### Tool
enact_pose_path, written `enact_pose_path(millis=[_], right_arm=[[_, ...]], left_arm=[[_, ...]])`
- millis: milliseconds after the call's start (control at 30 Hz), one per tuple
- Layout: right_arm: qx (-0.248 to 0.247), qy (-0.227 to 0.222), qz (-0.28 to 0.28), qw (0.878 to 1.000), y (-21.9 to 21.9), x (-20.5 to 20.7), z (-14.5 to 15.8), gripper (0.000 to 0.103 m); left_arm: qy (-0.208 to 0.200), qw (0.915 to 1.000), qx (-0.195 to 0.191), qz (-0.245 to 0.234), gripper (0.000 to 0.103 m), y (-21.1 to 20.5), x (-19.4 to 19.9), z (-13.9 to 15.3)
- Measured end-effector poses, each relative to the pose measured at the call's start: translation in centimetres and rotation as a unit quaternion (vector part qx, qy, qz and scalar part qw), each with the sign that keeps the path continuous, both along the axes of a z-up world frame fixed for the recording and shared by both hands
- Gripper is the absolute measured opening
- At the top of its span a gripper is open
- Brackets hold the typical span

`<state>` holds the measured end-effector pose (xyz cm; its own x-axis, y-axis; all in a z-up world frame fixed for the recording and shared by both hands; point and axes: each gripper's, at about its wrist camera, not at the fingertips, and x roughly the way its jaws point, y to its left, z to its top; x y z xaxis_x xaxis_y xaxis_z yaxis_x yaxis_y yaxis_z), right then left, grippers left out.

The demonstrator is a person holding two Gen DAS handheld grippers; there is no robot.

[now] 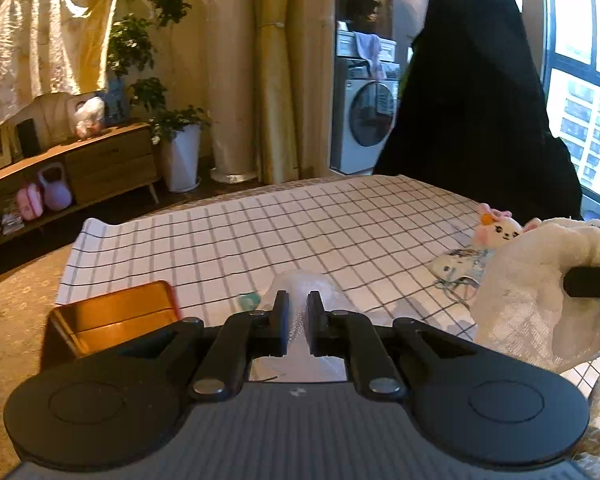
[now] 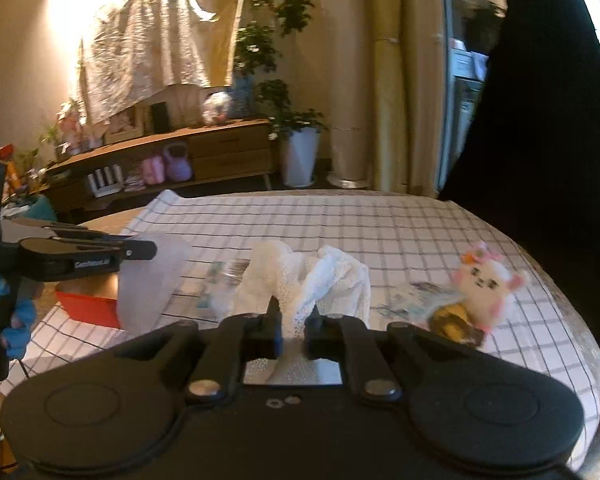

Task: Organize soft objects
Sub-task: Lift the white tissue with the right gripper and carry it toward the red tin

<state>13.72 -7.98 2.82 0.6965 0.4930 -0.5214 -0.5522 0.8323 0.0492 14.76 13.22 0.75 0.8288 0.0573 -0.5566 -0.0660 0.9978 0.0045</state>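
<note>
Right wrist view's smeared with motion here: the plush bunny [image 2: 486,280] is soft-edged, and the dark-and-yellow thing under it can't be made out. Small printed item [image 2: 220,276] behind the white cloth [image 2: 324,280], too blurred to name. In the left wrist view the right claw [image 1: 592,282] runs off the frame edge, and a teal object [image 1: 246,300] peeks out, mostly hidden.
</note>
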Motion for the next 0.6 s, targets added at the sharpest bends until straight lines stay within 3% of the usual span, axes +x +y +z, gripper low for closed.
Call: enact_pose_path(millis=[600], right_arm=[[-0.013,0.0,0.11,0.994,13.4,1.6,2.0,0.009]], left_arm=[[-0.015,0.9962,0.039,0.076,0.009,10.8,-0.8,3.0]])
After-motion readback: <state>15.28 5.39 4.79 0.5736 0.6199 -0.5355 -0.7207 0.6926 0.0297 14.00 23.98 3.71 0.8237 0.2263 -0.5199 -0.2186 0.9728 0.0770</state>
